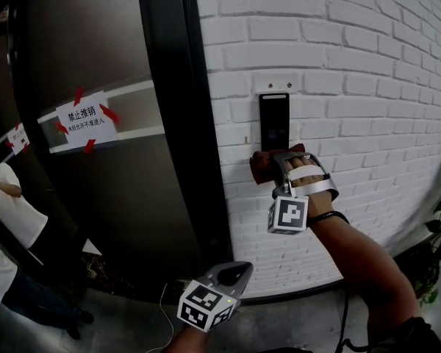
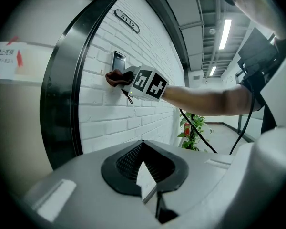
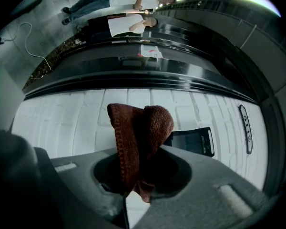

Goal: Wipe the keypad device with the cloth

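Right tool (image 1: 275, 169) is clamped on the brown cloth (image 3: 138, 132), raised at arm's length to the white brick wall (image 1: 338, 65) straight ahead of its jaws. That height puts the bunched cloth where the wiping has to happen. The dark door (image 1: 95, 197) lies off to this tool's left and carries a taped paper notice (image 1: 87, 120).

Left tool (image 1: 231, 274) hangs low and well back from the wall, jaws together on nothing. It looks parked, since wiping a fixed wall unit seems to need one tool only.

Just above the right tool's jaws sits the keypad device (image 1: 273, 120), a black upright panel mounted on the brick. The cloth is folded into a thick wad that stands out past the jaw tips, so fabric rather than jaw would meet the panel. It sits at the device's lower edge.

Whether the cloth presses on the panel or only on the brick below cannot be told, as the wad covers that edge in the head and right gripper views. No keys can be made out on the dark face. Print on the notice is too small to read.
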Action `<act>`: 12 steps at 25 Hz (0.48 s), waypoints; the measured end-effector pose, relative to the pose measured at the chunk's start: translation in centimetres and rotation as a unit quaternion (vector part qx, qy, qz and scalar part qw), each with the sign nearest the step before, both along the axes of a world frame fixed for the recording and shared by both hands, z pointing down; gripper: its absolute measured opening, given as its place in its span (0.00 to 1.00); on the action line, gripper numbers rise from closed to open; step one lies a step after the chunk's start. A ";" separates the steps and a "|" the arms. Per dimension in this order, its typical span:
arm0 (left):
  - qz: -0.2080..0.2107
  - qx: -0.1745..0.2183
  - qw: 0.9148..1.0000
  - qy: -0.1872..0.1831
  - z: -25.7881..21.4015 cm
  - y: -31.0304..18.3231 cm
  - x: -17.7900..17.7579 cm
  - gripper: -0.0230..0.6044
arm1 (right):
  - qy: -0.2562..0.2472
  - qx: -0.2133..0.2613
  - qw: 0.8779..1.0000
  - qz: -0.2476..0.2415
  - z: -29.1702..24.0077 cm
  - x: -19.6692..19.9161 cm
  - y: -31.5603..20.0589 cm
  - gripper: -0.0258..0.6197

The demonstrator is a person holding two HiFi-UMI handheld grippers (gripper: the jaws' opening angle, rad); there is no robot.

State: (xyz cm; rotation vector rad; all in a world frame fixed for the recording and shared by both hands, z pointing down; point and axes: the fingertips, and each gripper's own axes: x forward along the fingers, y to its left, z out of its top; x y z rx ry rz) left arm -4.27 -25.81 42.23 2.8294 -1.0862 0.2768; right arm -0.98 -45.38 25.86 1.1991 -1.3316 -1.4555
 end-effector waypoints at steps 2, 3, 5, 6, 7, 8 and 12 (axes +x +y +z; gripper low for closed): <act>0.002 -0.002 1.000 0.000 0.1 0.2 -0.2 0.06 | 0.001 -0.020 1.000 0.005 1.0 0.1 -0.2 0.12; 0.002 -0.002 1.000 0.000 0.1 0.3 -0.3 0.06 | -0.002 -0.032 0.999 0.007 1.5 0.2 -0.4 0.12; 0.003 0.001 1.000 0.001 0.0 0.4 -0.6 0.06 | -0.017 -0.049 0.999 0.005 2.4 0.6 -0.4 0.12; 0.005 0.001 1.000 0.002 -0.1 0.5 -0.8 0.06 | -0.025 -0.057 0.998 0.005 2.7 0.9 -0.3 0.12; 0.007 0.001 1.000 0.002 0.0 0.6 -0.9 0.06 | -0.031 -0.066 0.997 0.008 3.2 1.3 -0.2 0.12; 0.010 -0.001 1.000 0.002 0.0 0.7 -1.0 0.06 | -0.037 -0.075 0.996 0.011 3.7 1.7 0.0 0.12; 0.026 -0.007 1.000 0.002 0.4 1.0 -1.3 0.06 | -0.087 -0.131 0.988 0.005 5.8 2.5 2.3 0.12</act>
